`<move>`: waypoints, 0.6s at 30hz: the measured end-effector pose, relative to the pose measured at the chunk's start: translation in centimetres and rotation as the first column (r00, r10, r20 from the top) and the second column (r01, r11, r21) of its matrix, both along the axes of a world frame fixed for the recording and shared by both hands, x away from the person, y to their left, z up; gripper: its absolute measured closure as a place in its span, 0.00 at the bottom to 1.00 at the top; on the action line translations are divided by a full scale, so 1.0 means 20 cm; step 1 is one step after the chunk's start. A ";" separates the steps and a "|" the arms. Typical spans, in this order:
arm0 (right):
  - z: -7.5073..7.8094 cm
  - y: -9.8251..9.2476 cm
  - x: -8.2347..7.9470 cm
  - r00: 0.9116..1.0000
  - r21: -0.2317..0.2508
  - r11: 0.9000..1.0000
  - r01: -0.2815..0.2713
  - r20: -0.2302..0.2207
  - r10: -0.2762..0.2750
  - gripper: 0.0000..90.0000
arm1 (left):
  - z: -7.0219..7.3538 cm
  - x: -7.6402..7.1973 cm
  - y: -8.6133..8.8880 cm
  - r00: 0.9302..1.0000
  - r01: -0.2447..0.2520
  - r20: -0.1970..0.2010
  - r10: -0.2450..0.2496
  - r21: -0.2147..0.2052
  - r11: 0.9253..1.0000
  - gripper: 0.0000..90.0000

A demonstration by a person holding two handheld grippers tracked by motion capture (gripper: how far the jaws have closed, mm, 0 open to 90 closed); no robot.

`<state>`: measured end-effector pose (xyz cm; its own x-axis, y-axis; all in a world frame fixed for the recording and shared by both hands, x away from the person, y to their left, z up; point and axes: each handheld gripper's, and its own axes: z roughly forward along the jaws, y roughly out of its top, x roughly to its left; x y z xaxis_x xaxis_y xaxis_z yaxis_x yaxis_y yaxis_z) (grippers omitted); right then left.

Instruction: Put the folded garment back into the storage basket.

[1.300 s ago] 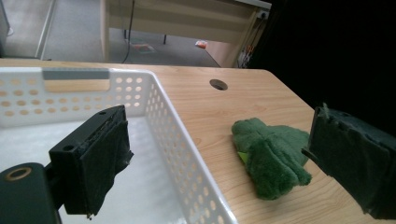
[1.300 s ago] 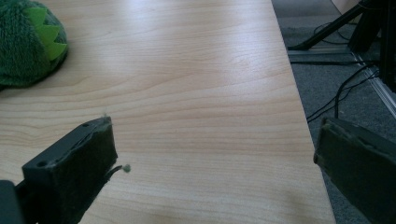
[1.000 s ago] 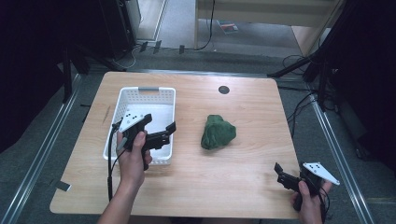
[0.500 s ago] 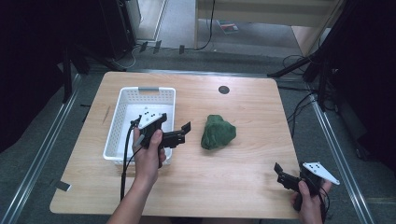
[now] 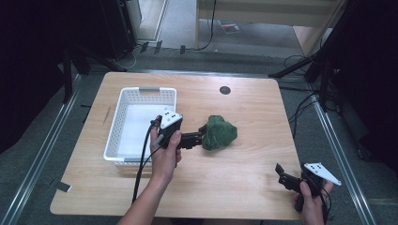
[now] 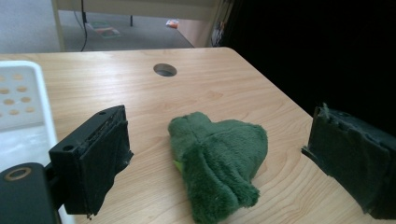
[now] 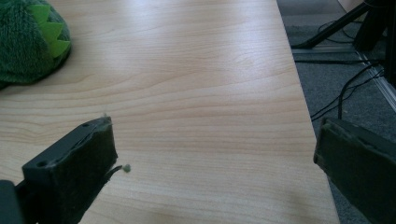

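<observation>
Left tool (image 5: pixel 202 138) sits with jaws wide, one either side of the green plush toy (image 5: pixel 219 132), pads not pressing it (toy lies mid-counter (image 5: pixel 244 183), just right of the white basket (image 5: pixel 123 140)). Right tool (image 5: pixel 283 174) hovers at the counter's near right corner, jaws also wide with nothing between them, well apart from the toy.

In the high view your left gripper (image 5: pixel 202 136) sits at frame centre just left of the green plush toy (image 5: pixel 219 132), the white perforated plastic basket (image 5: pixel 123 123) lies further left, and your right gripper (image 5: pixel 283 176) rests at lower right.
</observation>
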<state>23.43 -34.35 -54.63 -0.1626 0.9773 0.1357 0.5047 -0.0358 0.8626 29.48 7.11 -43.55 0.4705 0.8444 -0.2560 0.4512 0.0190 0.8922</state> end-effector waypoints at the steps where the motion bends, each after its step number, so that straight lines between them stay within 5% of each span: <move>1: 0.00 0.00 0.00 1.000 0.001 1.000 0.000 -0.001 0.000 0.00 | -0.01 0.01 -0.02 1.000 0.007 -0.004 -0.007 0.008 1.000 0.07; 18: 0.00 0.00 0.00 1.000 0.002 1.000 -0.006 -0.001 0.006 0.00 | -0.17 0.12 -0.26 0.995 0.069 -0.074 -0.063 0.081 0.994 0.00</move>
<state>23.46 -34.36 -54.63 -0.1685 0.9760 0.1379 0.5061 -0.0343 0.8618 31.79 1.82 -47.02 0.5091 0.8318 -0.2211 0.5119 -0.0860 0.8547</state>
